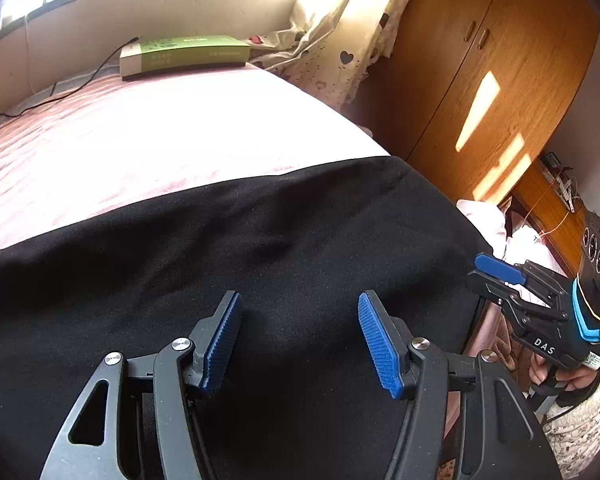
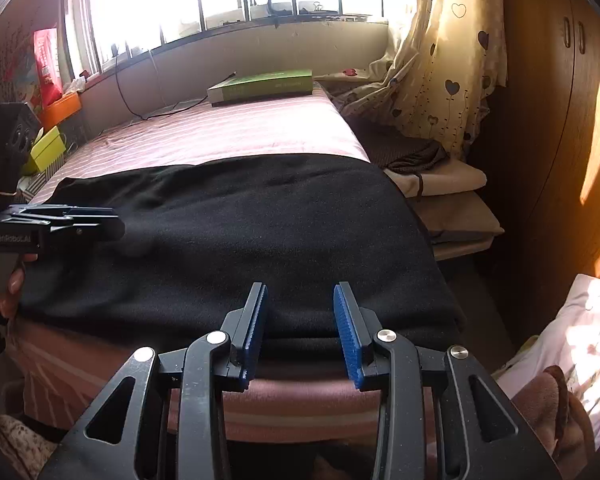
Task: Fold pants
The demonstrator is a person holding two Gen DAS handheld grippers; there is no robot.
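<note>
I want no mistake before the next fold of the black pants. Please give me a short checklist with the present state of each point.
1. Black pants lie flat on the bed: ok.
2. Left hand-held gripper open, nothing between the pads: ok.
3. Right hand-held gripper open, empty, at the near edge of the pants: ok.
4. Green box far from the pants: ok.
5. Fabric free of wrinkles: ok, only light ripples.
6. Where waistband and leg ends lie: cannot tell.
</note>
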